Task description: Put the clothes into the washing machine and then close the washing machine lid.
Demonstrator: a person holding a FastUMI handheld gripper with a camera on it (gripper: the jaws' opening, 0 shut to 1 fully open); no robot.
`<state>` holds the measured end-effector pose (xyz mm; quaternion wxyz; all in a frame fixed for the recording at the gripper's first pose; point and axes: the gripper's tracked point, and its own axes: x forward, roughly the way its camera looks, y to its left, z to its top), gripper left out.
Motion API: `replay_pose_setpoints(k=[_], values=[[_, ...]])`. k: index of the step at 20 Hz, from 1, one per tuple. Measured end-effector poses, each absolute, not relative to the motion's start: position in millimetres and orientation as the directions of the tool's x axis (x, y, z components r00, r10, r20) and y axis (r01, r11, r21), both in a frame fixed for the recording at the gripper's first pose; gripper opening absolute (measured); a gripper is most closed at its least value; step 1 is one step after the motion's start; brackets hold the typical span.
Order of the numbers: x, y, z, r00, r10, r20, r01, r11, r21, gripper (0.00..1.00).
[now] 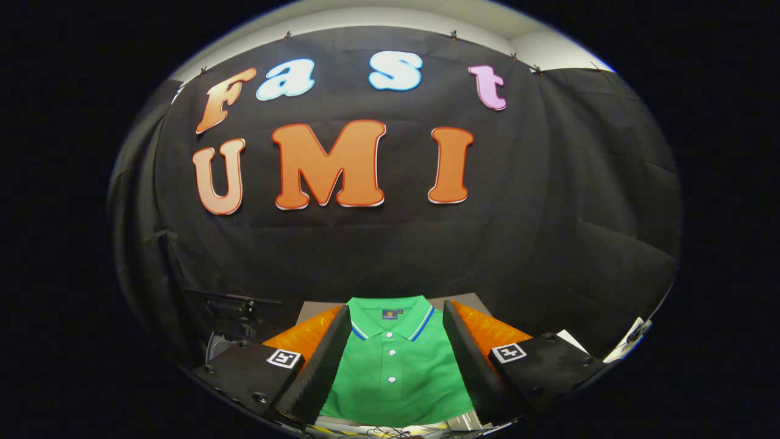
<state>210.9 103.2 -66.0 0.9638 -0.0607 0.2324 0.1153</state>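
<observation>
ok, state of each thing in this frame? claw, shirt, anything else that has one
claw: open, fingers spread wide, touching nothing.
green polo shirt: lying flat between and ahead of the fingers, collar away from the claw, placket buttoned, not gripped.
surface under the shirt: grey, shirt resting on it.
dark device beyond the left finger: too dim to tell its state.

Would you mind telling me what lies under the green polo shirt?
The green polo shirt lies flat between the open tool's fingers, on a grey surface that shows beyond its collar. What that surface belongs to, and anything directly beneath the fabric, is covered.
</observation>
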Motion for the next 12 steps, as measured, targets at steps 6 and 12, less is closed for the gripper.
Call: replay_pose_setpoints(k=[6, 12], values=[[231.3, 118.9, -116.1, 0.733, 0.167, -0.659, -0.267, 0.962, -0.053, 0.99], [223.9, 121.2, -168.8, 0.52, 0.146, -0.842, -0.253, 0.967, 0.012, 0.99]])
